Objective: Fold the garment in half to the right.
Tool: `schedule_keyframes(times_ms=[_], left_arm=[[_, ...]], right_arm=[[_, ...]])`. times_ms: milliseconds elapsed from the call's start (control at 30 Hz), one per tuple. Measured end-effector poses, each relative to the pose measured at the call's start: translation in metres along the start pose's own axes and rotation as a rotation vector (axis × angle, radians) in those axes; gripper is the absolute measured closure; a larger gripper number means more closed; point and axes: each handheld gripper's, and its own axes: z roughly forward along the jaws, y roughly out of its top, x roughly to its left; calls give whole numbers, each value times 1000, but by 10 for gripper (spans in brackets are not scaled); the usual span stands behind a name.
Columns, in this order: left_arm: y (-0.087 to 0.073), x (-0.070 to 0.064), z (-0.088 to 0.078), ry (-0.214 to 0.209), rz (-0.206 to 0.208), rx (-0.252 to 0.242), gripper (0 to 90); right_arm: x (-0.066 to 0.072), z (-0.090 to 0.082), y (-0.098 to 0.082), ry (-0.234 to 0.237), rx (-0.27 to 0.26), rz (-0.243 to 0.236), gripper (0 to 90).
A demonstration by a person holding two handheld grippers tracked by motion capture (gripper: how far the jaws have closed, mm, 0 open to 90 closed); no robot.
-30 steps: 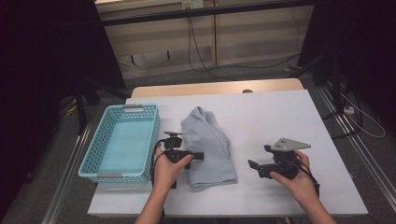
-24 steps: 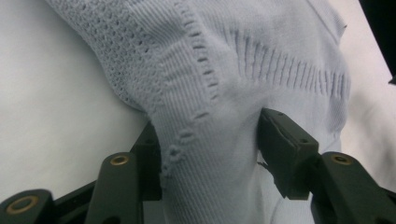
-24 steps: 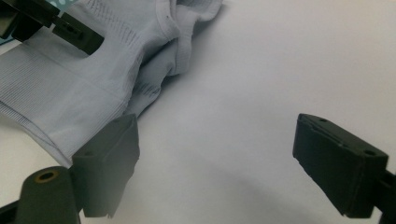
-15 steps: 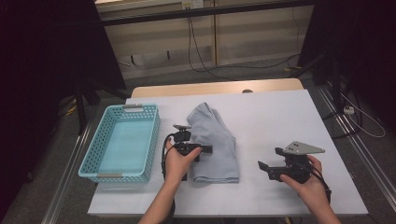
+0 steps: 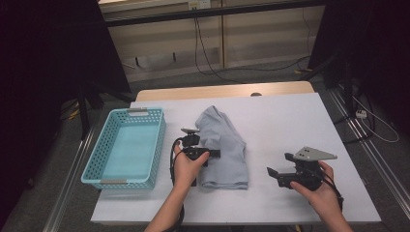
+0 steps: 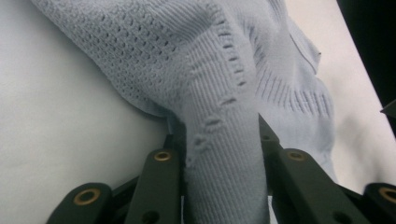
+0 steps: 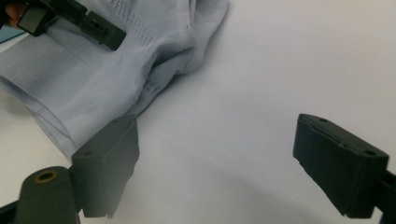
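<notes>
Our left gripper, jaws just closing, now pinches a fold of the folded sweater; right gripper gapes wide, so lifting can begin.

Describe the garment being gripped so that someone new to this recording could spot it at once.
On the white table, just right of the light blue basket, lies a folded pale blue-grey knit sweater. The left gripper has just been closing on a fold of it. It is the only cloth there, soft and ribbed.
</notes>
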Motion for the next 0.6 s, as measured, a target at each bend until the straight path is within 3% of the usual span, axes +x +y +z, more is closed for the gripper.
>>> schedule_keyframes(times_ms=[100,300,600], left_arm=[[2,-2,-6,-9,-3,4,721],[6,-8,-17,16,-7,39,722],[20,-13,-28,48,23,104,722]], right_arm=[[0,1,1,8,-4,0,145],[2,2,2,22,-1,3,144],[2,2,5,24,-10,0,141]])
